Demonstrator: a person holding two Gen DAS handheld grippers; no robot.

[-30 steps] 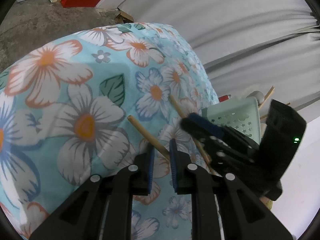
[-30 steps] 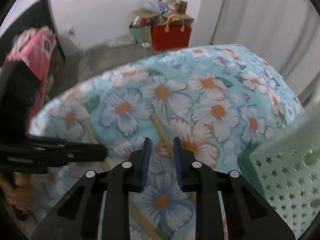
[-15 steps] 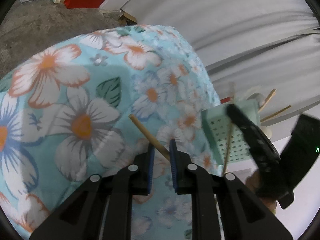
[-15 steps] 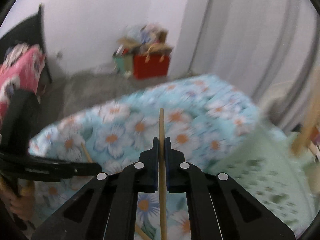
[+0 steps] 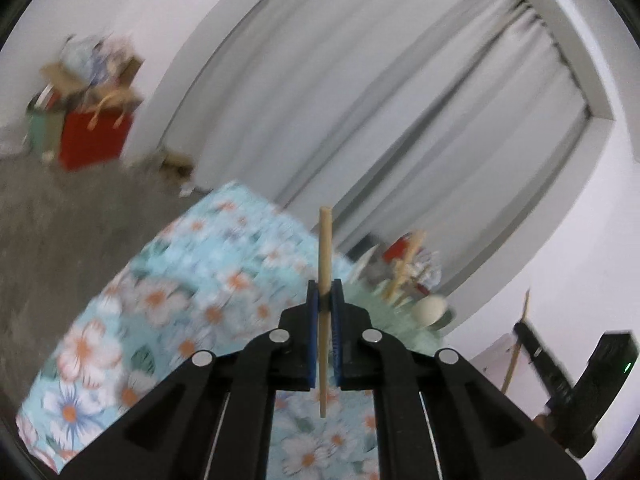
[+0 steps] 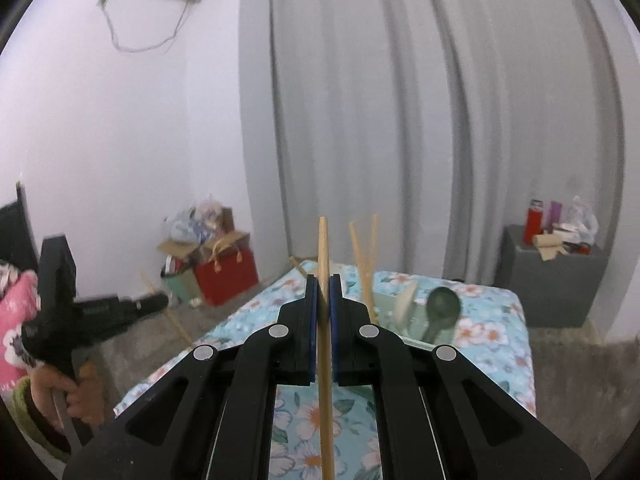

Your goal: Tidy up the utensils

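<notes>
Between the blue pads of the left hand-held gripper [image 5: 325, 294] a wooden chopstick [image 5: 325, 280] was clamped upright, its upper end rising above the pads and its lower end hanging below them over the flowered tabletop [image 5: 168, 304]. Its jaws had just been closing, and they were seen pressed tight on the stick. Beyond it, at the far right of the tabletop, a pale green basket [image 5: 384, 312] was seen, blurred, with wooden sticks and a pale spoon standing in it. At the lower right edge of the same view the other hand-held gripper was visible with a thin stick pointing up from it.

Between the pads of the right hand-held gripper [image 6: 324, 292] a second chopstick [image 6: 326, 380] was likewise pinched upright, running from above the pads down past the lower edge of the view. Behind it the green basket [image 6: 404, 320] was shown on the tabletop [image 6: 500, 320], holding two more chopsticks [image 6: 364, 264], a white spoon [image 6: 405, 300] and a dark green spoon [image 6: 442, 306]. To the left, a hand [image 6: 68, 392] was seen gripping the handle of the left tool. A red bag [image 6: 228, 276] was seen on the floor by grey curtains [image 6: 420, 120].
</notes>
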